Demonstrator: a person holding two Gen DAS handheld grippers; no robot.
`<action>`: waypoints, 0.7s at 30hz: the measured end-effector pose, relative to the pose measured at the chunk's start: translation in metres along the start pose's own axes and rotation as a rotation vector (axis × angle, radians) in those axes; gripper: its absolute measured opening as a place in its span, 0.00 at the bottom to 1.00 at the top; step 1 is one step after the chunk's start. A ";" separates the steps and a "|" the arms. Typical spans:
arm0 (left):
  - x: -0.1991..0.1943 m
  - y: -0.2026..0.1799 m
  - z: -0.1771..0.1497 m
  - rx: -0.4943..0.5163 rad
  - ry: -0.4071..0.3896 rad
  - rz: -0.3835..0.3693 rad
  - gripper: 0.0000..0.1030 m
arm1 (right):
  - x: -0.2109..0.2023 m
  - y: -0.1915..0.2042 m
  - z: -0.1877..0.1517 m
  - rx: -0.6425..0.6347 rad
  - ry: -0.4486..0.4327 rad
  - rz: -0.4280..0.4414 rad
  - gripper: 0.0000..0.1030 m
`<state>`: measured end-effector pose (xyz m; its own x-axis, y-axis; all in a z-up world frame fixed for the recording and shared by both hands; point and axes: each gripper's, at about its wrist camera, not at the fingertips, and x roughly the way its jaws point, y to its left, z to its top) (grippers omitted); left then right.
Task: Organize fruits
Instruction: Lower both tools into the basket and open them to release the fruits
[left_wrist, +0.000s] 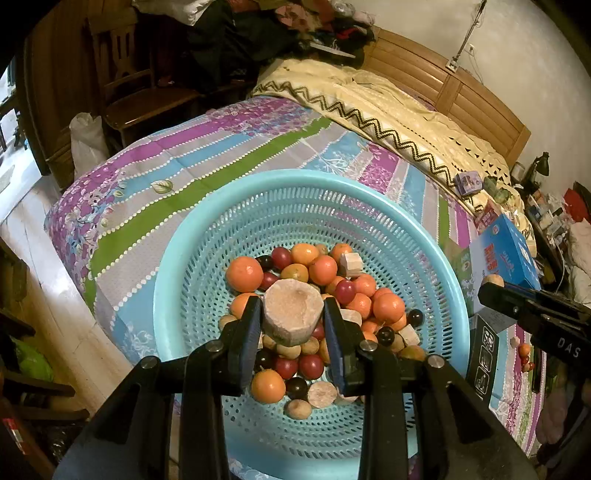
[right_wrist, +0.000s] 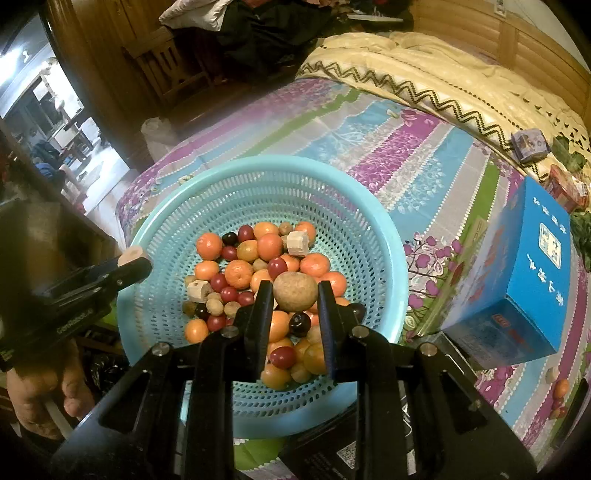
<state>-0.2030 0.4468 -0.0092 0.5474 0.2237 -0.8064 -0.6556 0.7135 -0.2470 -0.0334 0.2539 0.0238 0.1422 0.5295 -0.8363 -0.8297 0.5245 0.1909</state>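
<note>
A light blue perforated basket (left_wrist: 295, 176) (right_wrist: 258, 162) stands on the bed, holding small oranges (left_wrist: 244, 273), red plums (left_wrist: 281, 257), dark round fruits and tan ones. My left gripper (left_wrist: 291, 303) hovers over the pile, shut on a pale cut chunk (left_wrist: 291, 314) with a flat pinkish face. My right gripper (right_wrist: 294, 286) is shut on a round brown fruit (right_wrist: 295, 293) above the basket's near side. Each gripper also shows in the other's view, the right gripper (left_wrist: 491, 286) beside the basket's right rim and the left gripper (right_wrist: 135, 260) at its left rim.
A striped floral bedsheet (left_wrist: 221, 155) covers the bed, with a cream quilt (left_wrist: 369, 96) behind. A blue box (right_wrist: 532, 266) and a black box (left_wrist: 484, 354) lie right of the basket, with a few loose fruits (right_wrist: 559, 391) nearby. A hand (right_wrist: 44, 391) grips the left tool. Wooden chairs (left_wrist: 140, 85) stand behind.
</note>
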 end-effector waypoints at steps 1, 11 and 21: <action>0.001 -0.001 0.000 0.000 0.001 -0.001 0.33 | 0.000 0.000 0.000 0.000 0.000 0.001 0.24; 0.002 -0.003 -0.001 -0.001 0.002 -0.001 0.33 | 0.002 0.000 -0.001 0.000 0.002 0.001 0.24; 0.009 -0.005 -0.005 -0.006 0.012 0.005 0.39 | 0.006 0.000 -0.004 0.001 0.004 0.008 0.24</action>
<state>-0.1969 0.4422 -0.0181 0.5379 0.2197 -0.8139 -0.6618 0.7081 -0.2462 -0.0348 0.2540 0.0164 0.1333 0.5307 -0.8370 -0.8304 0.5208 0.1979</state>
